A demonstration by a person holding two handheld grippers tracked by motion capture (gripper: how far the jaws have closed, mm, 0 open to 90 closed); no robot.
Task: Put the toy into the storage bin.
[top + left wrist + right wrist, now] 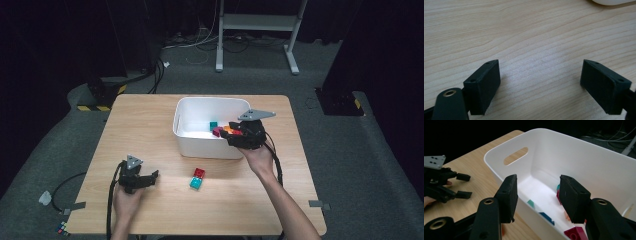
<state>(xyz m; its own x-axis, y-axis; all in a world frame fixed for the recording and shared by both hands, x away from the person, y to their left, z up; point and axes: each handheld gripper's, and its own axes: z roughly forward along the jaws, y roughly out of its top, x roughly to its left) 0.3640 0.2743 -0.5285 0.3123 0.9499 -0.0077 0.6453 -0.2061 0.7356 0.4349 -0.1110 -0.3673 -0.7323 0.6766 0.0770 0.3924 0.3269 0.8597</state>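
Bricks are being sorted into the bin (186,131), judging by the layout: several are already lying on its floor, a teal brick (213,124) and a magenta brick (217,132) among them, plus orange and blue ones seen past the jaws in the right gripper view. Two are still waiting on the table (150,120) in front of the bin's near wall: a red brick (199,173) and, touching it on the side farther from the bin, a cyan brick (195,183).

Right gripper (235,131) is hanging over the bin's near right corner, probably because a piece is being dropped there. In its own view the right gripper (537,192) is standing about half open, jaws straddling the bin's near rim, one outside the wall and one inside. Nothing is sitting between the pads; they are touching neither wall nor brick, as far as the angle shows.

Left gripper (154,174) is resting low over the table, well left of the two loose bricks and pointing toward them, likely parked for the next pick. In its own view the left gripper (540,82) is gaping wide over bare wood, holding nothing.
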